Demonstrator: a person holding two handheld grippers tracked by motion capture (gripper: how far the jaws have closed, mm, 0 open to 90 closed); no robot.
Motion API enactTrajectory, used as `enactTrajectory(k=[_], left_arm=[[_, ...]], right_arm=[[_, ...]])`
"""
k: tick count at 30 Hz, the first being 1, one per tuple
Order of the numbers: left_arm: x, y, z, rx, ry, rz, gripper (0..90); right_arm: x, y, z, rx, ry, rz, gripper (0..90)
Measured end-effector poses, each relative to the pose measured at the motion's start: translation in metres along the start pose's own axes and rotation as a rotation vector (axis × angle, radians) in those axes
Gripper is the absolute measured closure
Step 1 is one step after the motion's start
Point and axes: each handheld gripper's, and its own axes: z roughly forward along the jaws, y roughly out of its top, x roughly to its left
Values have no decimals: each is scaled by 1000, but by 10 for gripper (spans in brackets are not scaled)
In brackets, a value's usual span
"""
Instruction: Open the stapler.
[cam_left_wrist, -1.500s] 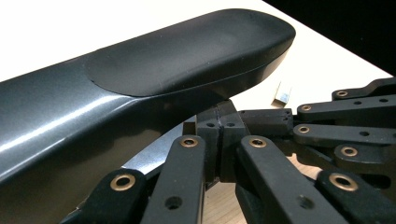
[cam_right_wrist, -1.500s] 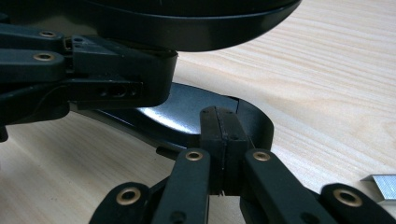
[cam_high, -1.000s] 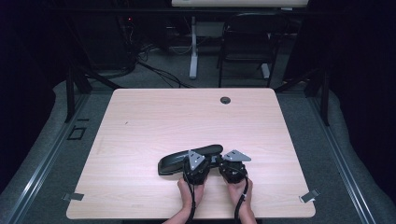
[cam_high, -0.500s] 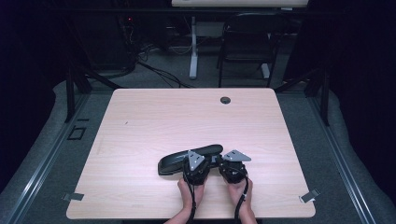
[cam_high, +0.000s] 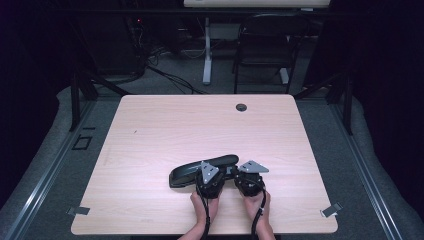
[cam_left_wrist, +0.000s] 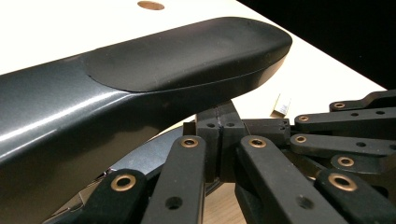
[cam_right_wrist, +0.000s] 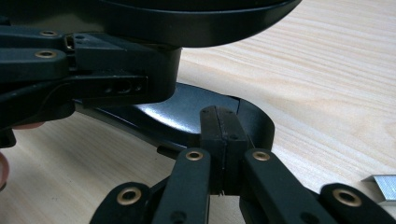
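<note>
A long black stapler (cam_high: 192, 171) lies slantwise on the wooden table (cam_high: 165, 130), near its front edge. Two hands hold my grippers side by side just behind it. My left gripper (cam_high: 210, 175) is shut with nothing between its pads; in the left gripper view its tips (cam_left_wrist: 219, 133) sit right under the stapler's upper arm (cam_left_wrist: 140, 79). The right gripper view shows that left gripper (cam_right_wrist: 116, 70) poking in between the stapler's arm and its base (cam_right_wrist: 187, 116). My right gripper (cam_right_wrist: 223, 135) is shut and empty, with its tips at the end of the base.
A short strip of staples (cam_right_wrist: 380, 184) lies on the table beside the right gripper. A round cable hole (cam_high: 241, 107) is at the table's far edge. Metal clips (cam_high: 78, 210) (cam_high: 331, 209) sit at the near corners. A chair (cam_high: 265, 45) stands beyond the table.
</note>
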Motion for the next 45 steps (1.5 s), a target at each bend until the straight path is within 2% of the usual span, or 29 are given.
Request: enactTrajectory(k=[9,11,14,17,25,32,34,35,45], left_arm=[[0,-1,0,-10,1,-1,900],[-1,-1,1,-10,0,14,900],[-3,0,4,-11,-4,16,900],[-4,1,7,-10,-16,-9,900],[-3,0,5,-19,-30,-32,900],[-2,1,4,-17,-36,-23,900],[-3,1,5,-15,-37,-17,900],[-5,2,8,-8,-33,-1,900],[-10,2,13,-17,-42,-21,900]], right_arm=[[0,0,0,2,-3,-5,900],[0,0,0,2,-3,-5,900],[1,0,0,-2,-4,-4,900],[1,0,0,-5,-4,-2,900],[2,0,1,-8,-6,-2,900],[2,0,1,-10,-6,-1,900],[1,0,1,-3,-4,-6,900],[1,0,1,-4,-4,-4,900],[1,0,1,-4,-1,3,900]])
